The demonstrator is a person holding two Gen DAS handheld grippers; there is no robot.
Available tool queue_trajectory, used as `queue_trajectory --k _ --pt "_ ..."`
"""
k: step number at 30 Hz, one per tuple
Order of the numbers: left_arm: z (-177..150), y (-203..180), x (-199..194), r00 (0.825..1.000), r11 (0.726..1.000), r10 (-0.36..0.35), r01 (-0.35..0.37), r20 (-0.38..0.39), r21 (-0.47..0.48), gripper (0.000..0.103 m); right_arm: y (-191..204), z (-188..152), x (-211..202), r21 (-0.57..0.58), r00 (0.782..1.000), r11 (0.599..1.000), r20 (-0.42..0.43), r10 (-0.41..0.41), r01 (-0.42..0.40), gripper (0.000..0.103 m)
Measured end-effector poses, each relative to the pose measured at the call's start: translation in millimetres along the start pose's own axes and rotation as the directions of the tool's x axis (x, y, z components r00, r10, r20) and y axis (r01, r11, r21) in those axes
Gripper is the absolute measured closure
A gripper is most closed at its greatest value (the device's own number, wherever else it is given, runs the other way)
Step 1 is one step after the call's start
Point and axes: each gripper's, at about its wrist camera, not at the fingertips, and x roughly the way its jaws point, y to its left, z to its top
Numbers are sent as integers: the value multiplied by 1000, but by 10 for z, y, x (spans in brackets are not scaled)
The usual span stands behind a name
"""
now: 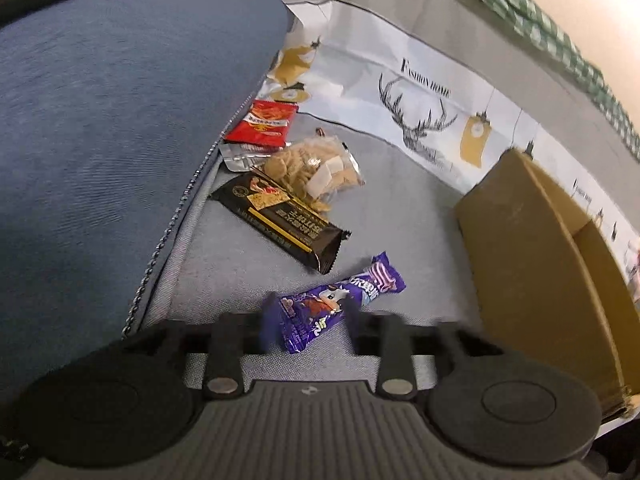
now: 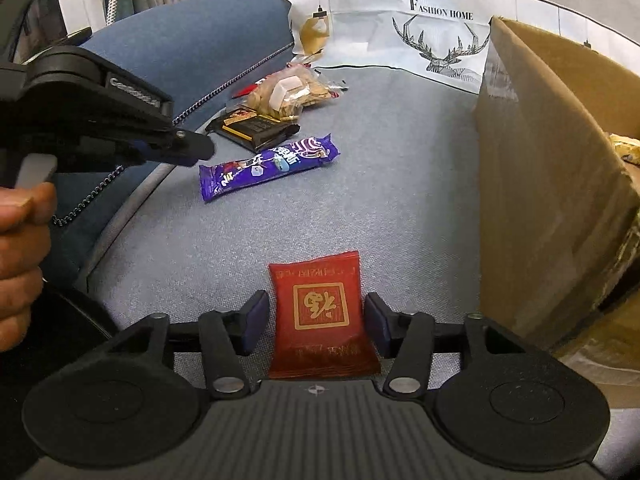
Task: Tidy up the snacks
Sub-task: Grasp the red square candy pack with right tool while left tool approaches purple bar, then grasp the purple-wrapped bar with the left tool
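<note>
Red snack packet [image 2: 324, 316] lay flat on the grey cushion [image 2: 400, 168], between my right gripper [image 2: 316, 322] pads, jaws parted, not pressing. Purple wrapper [image 1: 328, 308] sat between my left gripper's [image 1: 308, 326] open fingers, unheld. Cardboard box [image 2: 540, 168] at right.

Much sits half-hidden or smeared around the cardboard box.

The cardboard box [image 2: 532, 168] runs off the right edge in both views, so its inside stays mostly unseen; only a pale scrap of something peeks over its rim, too little to name. Far from the box, against the blue cushion [image 1: 112, 128], a silver packet [image 1: 236, 158] lies tucked under the red packet [image 1: 262, 124], and the clear bag of crisps [image 1: 312, 170] covers one end of the black bar [image 1: 280, 220]. The left gripper [image 1: 308, 326] fingertips are blurred. The print on the wrappers is too small to read.
</note>
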Motion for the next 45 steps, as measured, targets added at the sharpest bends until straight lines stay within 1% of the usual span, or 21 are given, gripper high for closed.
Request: queue_trajectory --k 1,4,7,11,12,14,15,16,18,19,22,23,27,30,33,36,37,38,40,41,45 --pt "3 -40 32 1000 1000 12 -12 -5 26 42 9 2 6 -6 1000 1000 -1 0 0 44" --pt "-5 -195 125 1000 992 28 -27 -6 125 37 41 1 9 -29 1000 1000 -10 -4 4 41" --pt "-30 -339 245 999 977 50 -48 -7 210 29 41 -5 2 -30 1000 1000 -16 -1 0 40" --pt "-50 -401 413 996 967 65 -48 -59 250 29 34 -9 -4 -29 1000 1000 -22 2 -3 38" --pt "-49 -397 441 995 967 64 -43 -77 251 31 31 -5 0 -29 1000 1000 -24 3 -4 38" --pt "-50 -378 450 994 968 66 -42 -86 248 46 31 -10 0 -34 1000 999 -26 2 -3 38" --pt "-49 -369 435 994 969 61 -39 -86 244 56 34 -8 5 -37 1000 999 -26 0 -1 38" --pt "-50 -359 423 994 970 57 -34 -90 241 77 40 -7 12 -42 1000 999 -26 -1 0 38" --pt "-53 -361 376 994 970 45 -21 -96 240 84 50 -16 15 -53 1000 999 -23 -5 4 38" --pt "-59 -364 347 995 970 40 -16 -97 242 86 55 -22 14 -59 1000 998 -21 -6 5 39" --pt "-73 -357 236 994 974 32 -6 -108 227 87 69 -48 -7 -78 1000 997 -6 -20 19 54" --pt "-82 -341 188 993 978 23 3 -120 209 87 65 -47 -21 -82 1000 996 -1 -19 18 56" --pt "-165 -294 -34 988 982 -19 47 -151 182 87 25 -24 -84 -52 999 998 45 -21 23 58" --pt "-236 -288 -166 986 981 -29 59 -162 184 87 -4 14 -142 -31 996 999 88 -22 25 58" --pt "-286 -303 -180 980 981 -23 59 -198 182 87 -21 18 -133 -23 996 999 87 -28 30 57" --pt "-314 -357 -114 974 977 13 36 -228 209 86 -36 -11 -33 -4 999 999 29 -41 42 50" --pt "-321 -377 -80 970 976 22 31 -240 216 80 -42 -24 -6 -6 999 999 19 -39 39 46" --pt "-330 -396 -44 967 974 31 27 -251 223 66 -22 -35 -11 -23 999 999 28 -46 46 36" --pt "-342 -451 -16 966 968 40 26 -255 250 48 16 -51 -12 -49 998 997 21 -54 55 34" --pt "-352 -477 -12 966 965 36 34 -255 262 45 20 -58 -13 -48 998 997 21 -52 53 34" --pt "-364 -496 20 964 962 46 28 -262 272 45 8 -66 -20 -49 998 997 17 -54 55 34"
